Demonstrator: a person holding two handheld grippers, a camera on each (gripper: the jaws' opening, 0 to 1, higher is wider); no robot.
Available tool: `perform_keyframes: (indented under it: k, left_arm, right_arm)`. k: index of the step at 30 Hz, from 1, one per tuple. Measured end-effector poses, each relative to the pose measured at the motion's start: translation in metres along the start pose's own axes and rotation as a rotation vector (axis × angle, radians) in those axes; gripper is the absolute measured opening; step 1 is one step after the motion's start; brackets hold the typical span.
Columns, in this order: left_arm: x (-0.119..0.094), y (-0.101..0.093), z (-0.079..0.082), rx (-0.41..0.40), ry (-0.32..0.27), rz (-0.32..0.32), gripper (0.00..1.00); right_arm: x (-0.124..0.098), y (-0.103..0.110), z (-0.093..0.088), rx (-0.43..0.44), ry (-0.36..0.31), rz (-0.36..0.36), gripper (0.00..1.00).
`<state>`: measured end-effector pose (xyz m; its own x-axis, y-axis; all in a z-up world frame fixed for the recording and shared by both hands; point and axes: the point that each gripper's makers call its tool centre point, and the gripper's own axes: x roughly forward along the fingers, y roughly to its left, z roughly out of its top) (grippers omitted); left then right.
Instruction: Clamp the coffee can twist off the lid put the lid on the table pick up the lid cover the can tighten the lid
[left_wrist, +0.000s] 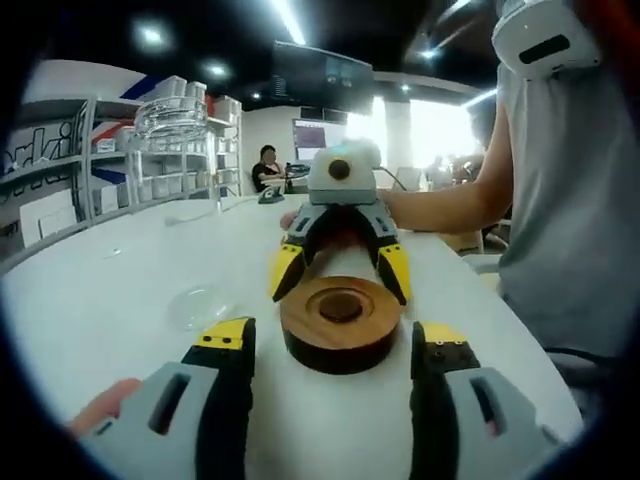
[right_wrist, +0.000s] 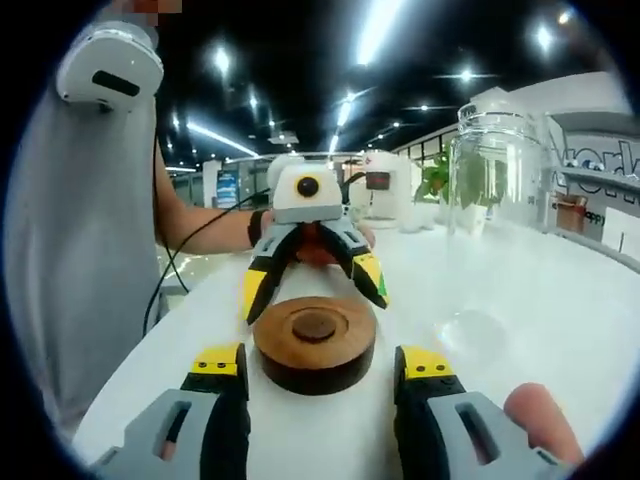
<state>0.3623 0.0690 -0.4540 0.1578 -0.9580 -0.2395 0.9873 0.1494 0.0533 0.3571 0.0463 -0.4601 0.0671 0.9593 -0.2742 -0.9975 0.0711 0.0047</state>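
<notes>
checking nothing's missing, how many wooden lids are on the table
1. The round dark-brown wooden lid lies flat on the white table, between the left hand-held gripper and the right hand-held gripper. Others may be hidden outside these views.

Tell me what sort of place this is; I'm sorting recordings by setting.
Probably an open office or showroom: a long white table, shelving holding boxes beside it, a wall screen, and someone seated at a desk in the background. A wooden lid and glass jar sit on the table.

Lid (left_wrist: 341, 322): turned wood, smooth, dark matt rim. Jar (right_wrist: 497, 165): clear glass, glossy. Table (left_wrist: 110, 300): white, smooth, slight sheen.
</notes>
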Motion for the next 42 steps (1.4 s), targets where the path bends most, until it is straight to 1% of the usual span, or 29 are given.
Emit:
perform_keyframes:
  k: [2, 4, 7, 8, 10, 11, 12, 13, 14, 15, 16, 18, 19, 20, 21, 22, 23, 25, 30, 32, 34, 37, 38, 40, 42]
  left_arm:
    - [-0.009, -0.001, 0.0, -0.004, -0.013, 0.023, 0.51]
    - [-0.021, -0.002, 0.003, -0.019, -0.046, 0.058, 0.5]
    - [-0.042, -0.005, 0.009, -0.065, -0.111, 0.122, 0.41]
    - [-0.047, -0.007, 0.01, -0.067, -0.123, 0.139, 0.37]
    - [-0.053, -0.013, 0.015, -0.081, -0.152, 0.163, 0.32]
    - [-0.054, -0.016, 0.018, -0.082, -0.165, 0.169, 0.31]
    - [-0.054, -0.019, 0.019, -0.086, -0.17, 0.178, 0.3]
    - [-0.054, -0.021, 0.02, -0.078, -0.165, 0.198, 0.27]
    - [-0.056, -0.018, 0.019, -0.046, -0.153, 0.249, 0.22]
    - [-0.056, -0.016, 0.02, -0.037, -0.151, 0.275, 0.15]
    - [-0.057, -0.015, 0.019, -0.062, -0.155, 0.297, 0.11]
    - [-0.058, -0.018, 0.026, -0.097, -0.191, 0.299, 0.1]
    - [-0.059, -0.019, 0.028, -0.1, -0.204, 0.303, 0.07]
    - [-0.06, -0.021, 0.03, -0.105, -0.215, 0.307, 0.05]
    - [-0.06, -0.022, 0.031, -0.107, -0.214, 0.31, 0.04]
    - [-0.06, -0.024, 0.03, -0.093, -0.206, 0.313, 0.02]
    - [-0.06, -0.025, 0.03, -0.088, -0.198, 0.312, 0.0]
    - [-0.059, -0.026, 0.028, -0.09, -0.188, 0.301, 0.0]
    - [-0.056, -0.029, 0.027, -0.089, -0.178, 0.274, 0.0]
    - [-0.057, -0.029, 0.027, -0.091, -0.184, 0.274, 0.0]
    - [-0.057, -0.029, 0.028, -0.092, -0.188, 0.276, 0.0]
    - [-0.054, -0.03, 0.025, -0.075, -0.168, 0.279, 0.0]
    - [-0.053, -0.03, 0.024, -0.072, -0.164, 0.275, 0.0]
    - [-0.051, -0.037, 0.025, -0.074, -0.172, 0.236, 0.0]
    - [-0.052, -0.036, 0.025, -0.067, -0.173, 0.246, 0.0]
  right_arm:
    - [-0.009, -0.001, 0.001, 0.017, -0.026, -0.032, 0.52]
    - [-0.02, 0.0, 0.006, 0.052, -0.077, -0.066, 0.5]
    - [-0.037, 0.003, 0.01, 0.11, -0.14, -0.119, 0.46]
    - [-0.045, 0.006, 0.011, 0.138, -0.167, -0.141, 0.43]
    - [-0.053, 0.012, 0.015, 0.17, -0.205, -0.169, 0.37]
    - [-0.055, 0.017, 0.017, 0.173, -0.221, -0.175, 0.35]
    - [-0.056, 0.021, 0.018, 0.179, -0.227, -0.18, 0.33]
    - [-0.056, 0.025, 0.018, 0.184, -0.23, -0.186, 0.32]
    - [-0.054, 0.027, 0.018, 0.184, -0.228, -0.2, 0.3]
    - [-0.053, 0.028, 0.018, 0.172, -0.224, -0.222, 0.27]
    - [-0.052, 0.029, 0.018, 0.165, -0.222, -0.238, 0.25]
    - [-0.05, 0.031, 0.019, 0.163, -0.223, -0.255, 0.19]
    - [-0.05, 0.031, 0.019, 0.162, -0.226, -0.26, 0.16]
    - [-0.05, 0.031, 0.02, 0.162, -0.231, -0.266, 0.1]
    - [-0.05, 0.03, 0.021, 0.166, -0.238, -0.273, 0.05]
    - [-0.05, 0.029, 0.02, 0.17, -0.239, -0.278, 0.01]
    - [-0.049, 0.03, 0.021, 0.166, -0.236, -0.281, 0.0]
    - [-0.05, 0.029, 0.021, 0.152, -0.235, -0.283, 0.0]
    - [-0.051, 0.027, 0.021, 0.168, -0.249, -0.283, 0.0]
    - [-0.05, 0.027, 0.019, 0.163, -0.239, -0.286, 0.0]
    - [-0.049, 0.03, 0.017, 0.139, -0.225, -0.282, 0.0]
    - [-0.045, 0.035, 0.016, 0.119, -0.207, -0.264, 0.0]
    - [-0.045, 0.037, 0.017, 0.122, -0.21, -0.252, 0.0]
    - [-0.047, 0.042, 0.022, 0.122, -0.233, -0.238, 0.0]
    - [-0.047, 0.04, 0.021, 0.121, -0.235, -0.246, 0.0]
